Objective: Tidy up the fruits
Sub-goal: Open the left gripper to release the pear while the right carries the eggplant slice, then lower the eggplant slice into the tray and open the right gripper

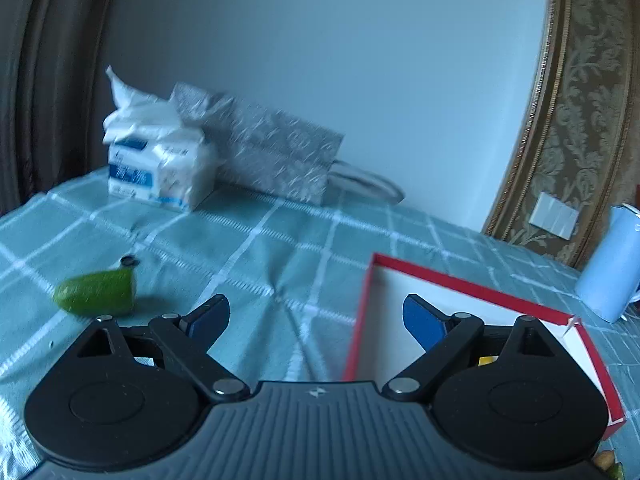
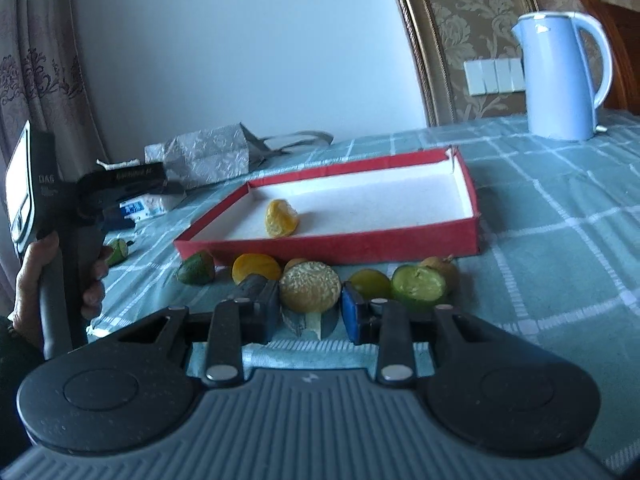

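A red tray [image 2: 328, 246] with a white floor holds one yellow fruit piece [image 2: 281, 218]. A row of fruits lies along its near wall: a green one [image 2: 196, 267], a yellow one [image 2: 256, 267], a pale bumpy round fruit [image 2: 310, 286], a yellow-green one [image 2: 370, 283] and a cut green one [image 2: 418, 286]. My right gripper [image 2: 310, 312] is shut on the bumpy fruit. My left gripper [image 1: 316, 320] is open and empty above the cloth, beside the tray's left wall [image 1: 360, 320]. A green fruit [image 1: 96, 294] lies to its left; it also shows in the right wrist view [image 2: 118, 250].
A tissue pack [image 1: 160, 168] and a silver gift bag [image 1: 276, 156] stand at the back by the wall. A blue kettle [image 2: 560, 76] stands at the back right. The table carries a green checked cloth [image 1: 248, 256].
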Demonstrator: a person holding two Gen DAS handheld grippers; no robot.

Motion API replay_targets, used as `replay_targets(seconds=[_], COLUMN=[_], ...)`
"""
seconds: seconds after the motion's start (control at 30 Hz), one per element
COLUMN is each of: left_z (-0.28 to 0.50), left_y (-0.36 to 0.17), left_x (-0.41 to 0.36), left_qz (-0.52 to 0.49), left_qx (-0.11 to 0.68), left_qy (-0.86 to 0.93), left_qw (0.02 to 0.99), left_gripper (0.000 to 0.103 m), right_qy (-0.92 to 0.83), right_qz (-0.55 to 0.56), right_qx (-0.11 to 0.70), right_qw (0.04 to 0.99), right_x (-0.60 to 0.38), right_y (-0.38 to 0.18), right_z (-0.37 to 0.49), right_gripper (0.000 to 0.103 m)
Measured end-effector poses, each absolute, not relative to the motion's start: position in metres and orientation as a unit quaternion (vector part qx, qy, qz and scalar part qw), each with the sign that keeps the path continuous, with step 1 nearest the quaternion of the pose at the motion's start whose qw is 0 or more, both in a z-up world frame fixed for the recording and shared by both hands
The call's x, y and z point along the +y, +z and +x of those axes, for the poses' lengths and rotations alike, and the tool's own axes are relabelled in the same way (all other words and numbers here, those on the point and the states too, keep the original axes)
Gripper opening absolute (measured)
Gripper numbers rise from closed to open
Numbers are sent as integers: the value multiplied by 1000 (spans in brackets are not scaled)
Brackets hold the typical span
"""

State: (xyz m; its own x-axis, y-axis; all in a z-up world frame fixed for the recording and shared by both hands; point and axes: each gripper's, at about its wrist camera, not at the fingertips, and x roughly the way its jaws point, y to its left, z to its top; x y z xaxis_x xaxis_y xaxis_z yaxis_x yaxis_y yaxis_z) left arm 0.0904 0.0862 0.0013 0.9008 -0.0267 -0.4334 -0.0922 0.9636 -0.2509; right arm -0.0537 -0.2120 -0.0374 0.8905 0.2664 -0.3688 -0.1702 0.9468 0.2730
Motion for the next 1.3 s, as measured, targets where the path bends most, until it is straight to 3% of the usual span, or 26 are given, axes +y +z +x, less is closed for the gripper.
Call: replay_targets(seconds=[0.37,0.7,1.0,1.2,1.27,1.3], left_z=[94,96,99,91,86,83], left_y=[-6,-6,-9,-8,-8,-8], left_x=[82,83,73,68,66,65], left_qz=[-121,-126,-104,-82,-69,-61], left_qx=[243,245,257,245,238,236], left_qy=[14,8,-11,-21,-31,-36], left_qw=[962,961,961,966,968,969], left_gripper=[94,94,94,94,94,94], right_qy=[67,53,44,39,31,27], right_qz=[8,0,-26,-12,2,16], right_qx=[167,292,319,272,234,210], right_qw=[984,955,946,961,972,977], right_x=[-192,-184,-168,-177,-183,-188], right_y=[4,-4,-17,-8,2,6], right_z=[-17,107,121,97,77,63], right_gripper=[31,31,32,48,70,73])
